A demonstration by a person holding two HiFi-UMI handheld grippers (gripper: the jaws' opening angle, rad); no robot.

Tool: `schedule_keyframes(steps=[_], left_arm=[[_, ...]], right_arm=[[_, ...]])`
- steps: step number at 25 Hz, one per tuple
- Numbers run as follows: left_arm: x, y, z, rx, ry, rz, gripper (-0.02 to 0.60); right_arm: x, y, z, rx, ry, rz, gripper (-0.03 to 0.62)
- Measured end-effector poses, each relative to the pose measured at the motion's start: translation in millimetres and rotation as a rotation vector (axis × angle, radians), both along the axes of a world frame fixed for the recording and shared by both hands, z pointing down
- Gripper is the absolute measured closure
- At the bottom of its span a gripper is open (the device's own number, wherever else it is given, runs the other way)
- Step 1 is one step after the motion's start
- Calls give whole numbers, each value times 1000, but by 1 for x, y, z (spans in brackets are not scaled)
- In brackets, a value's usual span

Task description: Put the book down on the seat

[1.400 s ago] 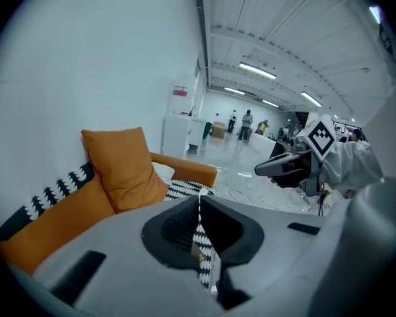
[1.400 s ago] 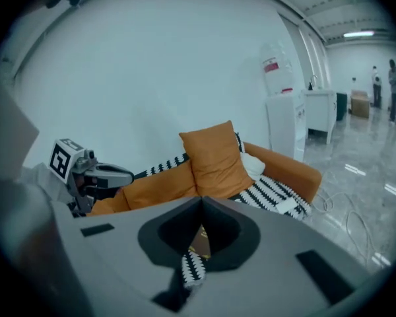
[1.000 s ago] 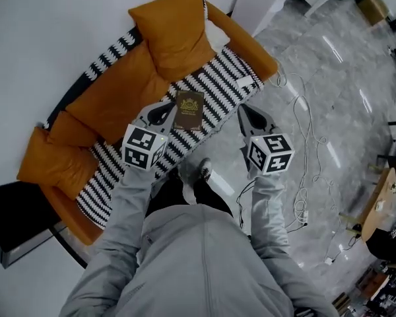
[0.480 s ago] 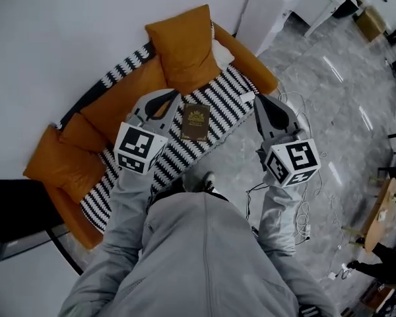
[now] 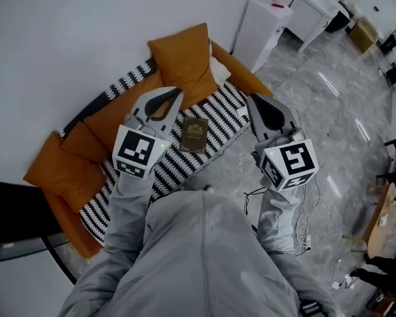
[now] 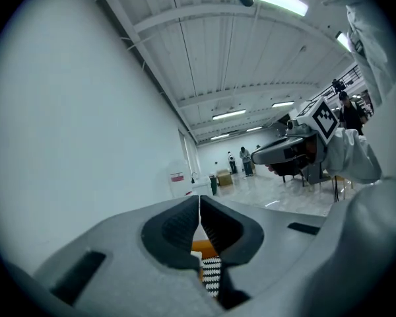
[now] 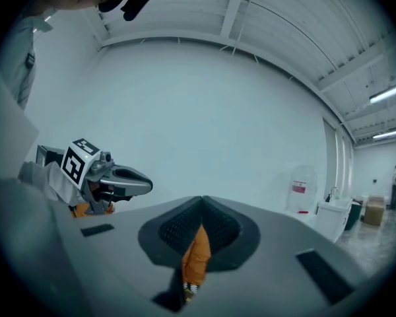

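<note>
Book (image 5: pixel 195 135) is already laid flat on the striped seat (image 5: pixel 223 109), between the left gripper (image 5: pixel 176 93) and right gripper (image 5: pixel 252 100). Both sets of jaws are closed on nothing, so only a clean pull-back seems needed. An orange cushion (image 5: pixel 185 58) is parked at the book's 12 o'clock, well clear.

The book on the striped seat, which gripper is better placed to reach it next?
Left, probably. In the head view the left gripper hangs right beside the book, while the right gripper sits farther off, near the seat's end. Both are shut and empty.
</note>
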State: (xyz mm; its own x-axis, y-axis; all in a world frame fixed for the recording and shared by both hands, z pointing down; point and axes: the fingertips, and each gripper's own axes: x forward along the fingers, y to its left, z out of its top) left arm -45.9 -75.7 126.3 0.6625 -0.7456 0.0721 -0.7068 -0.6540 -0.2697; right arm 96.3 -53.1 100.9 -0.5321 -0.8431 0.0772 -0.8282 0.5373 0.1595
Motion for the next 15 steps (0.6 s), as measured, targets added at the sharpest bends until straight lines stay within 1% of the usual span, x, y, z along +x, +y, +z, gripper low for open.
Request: schedule_keyframes(steps=[7,11,15], left_arm=[[1,9,-26,73,4,16,551],[2,10,-33,90,3,22,551],[4,11,-40,102,4,30,551]], right_arm=[[-10,9,-19,43,35,-4,566],[-11,10,-19,42,54,1,566],[-11,11,-22,46,53,4,566]])
